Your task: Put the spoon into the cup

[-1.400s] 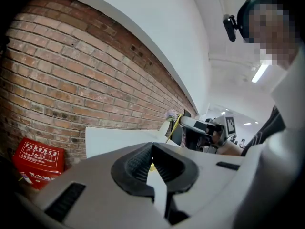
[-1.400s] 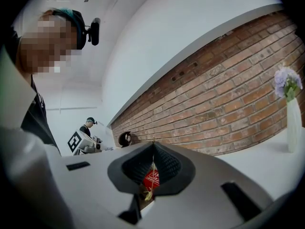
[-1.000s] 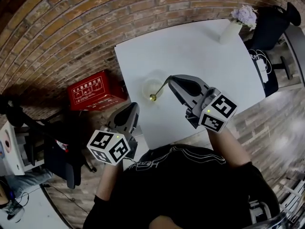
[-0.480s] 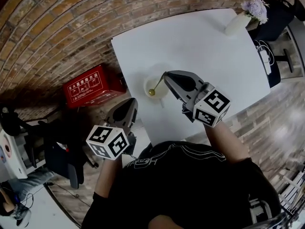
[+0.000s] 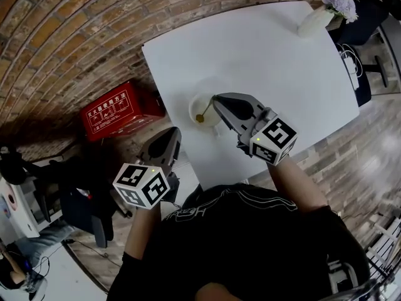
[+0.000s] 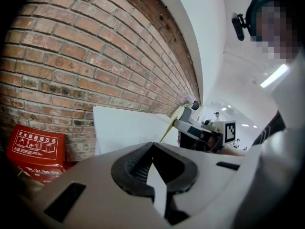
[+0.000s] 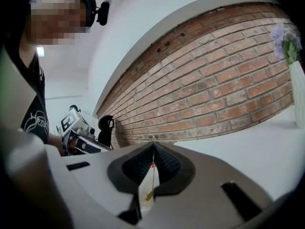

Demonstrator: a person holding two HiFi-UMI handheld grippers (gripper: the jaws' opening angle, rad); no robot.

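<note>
Beside a brick wall (image 5: 75, 36), white rectangular table (image 5: 269, 55). Off its edge, left gripper (image 5: 175, 131) closed tight on nothing; over it, right gripper (image 5: 215, 98) clamped on the handle of a thin gold spoon (image 5: 204, 111). Near the table's left edge, round white cup (image 5: 195, 104), spoon bowl at its mouth.

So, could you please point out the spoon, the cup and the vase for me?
spoon (image 5: 206, 108): head view, middle of its gold handle.
cup (image 5: 191, 110): head view, left part of its rim.
vase (image 5: 313, 22): head view, its white body, below the flowers.
</note>
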